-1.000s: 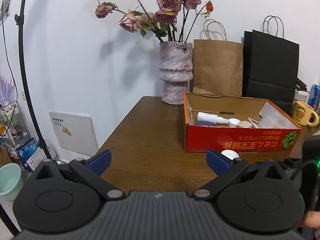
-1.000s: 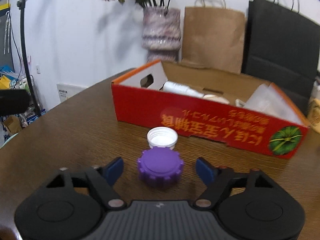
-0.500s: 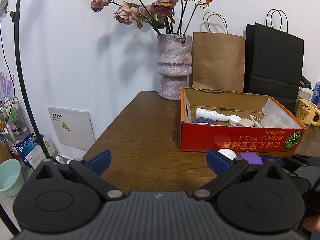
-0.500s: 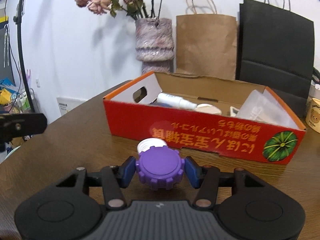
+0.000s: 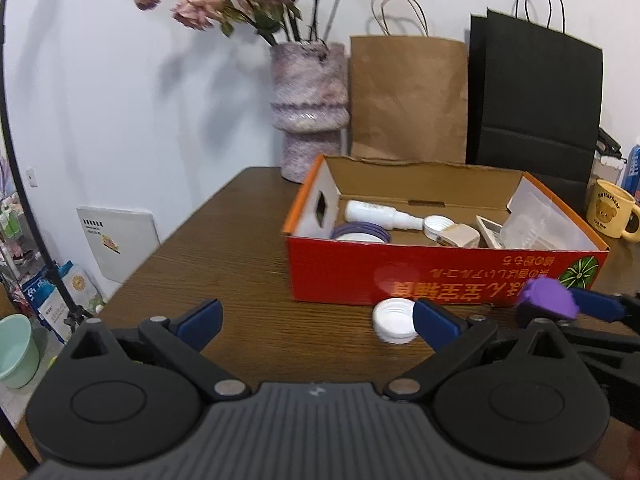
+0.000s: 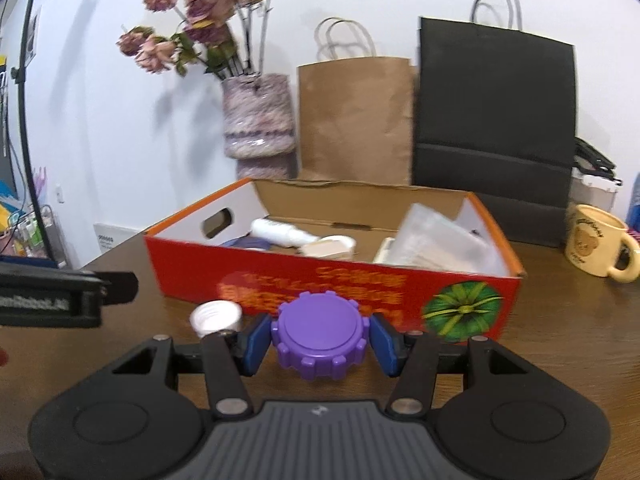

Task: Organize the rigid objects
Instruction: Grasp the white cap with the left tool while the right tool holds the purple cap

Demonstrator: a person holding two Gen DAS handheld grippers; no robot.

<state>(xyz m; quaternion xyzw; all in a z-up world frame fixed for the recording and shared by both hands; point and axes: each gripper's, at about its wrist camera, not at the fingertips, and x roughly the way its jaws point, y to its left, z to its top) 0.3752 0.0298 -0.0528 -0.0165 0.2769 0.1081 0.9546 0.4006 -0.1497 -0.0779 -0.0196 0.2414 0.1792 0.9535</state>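
Note:
My right gripper (image 6: 320,340) is shut on a purple ridged cap (image 6: 319,338) and holds it above the table, in front of the red cardboard box (image 6: 360,292). The cap also shows in the left wrist view (image 5: 548,302). A white cap (image 6: 216,317) lies on the wooden table by the box's front wall; it also shows in the left wrist view (image 5: 394,320). My left gripper (image 5: 316,320) is open and empty, low over the table, left of the right gripper. The box (image 5: 400,280) holds a white bottle (image 5: 380,214), a purple ring, a white cap and clear plastic.
A purple vase with dried roses (image 5: 308,108), a brown paper bag (image 5: 408,96) and a black bag (image 5: 536,96) stand behind the box. A yellow bear mug (image 6: 596,242) sits right of the box. The table's left edge (image 5: 160,248) drops to floor clutter.
My right gripper closed on the purple cap and lifted it off the table toward the box. The left gripper moved closer to the box, still open.

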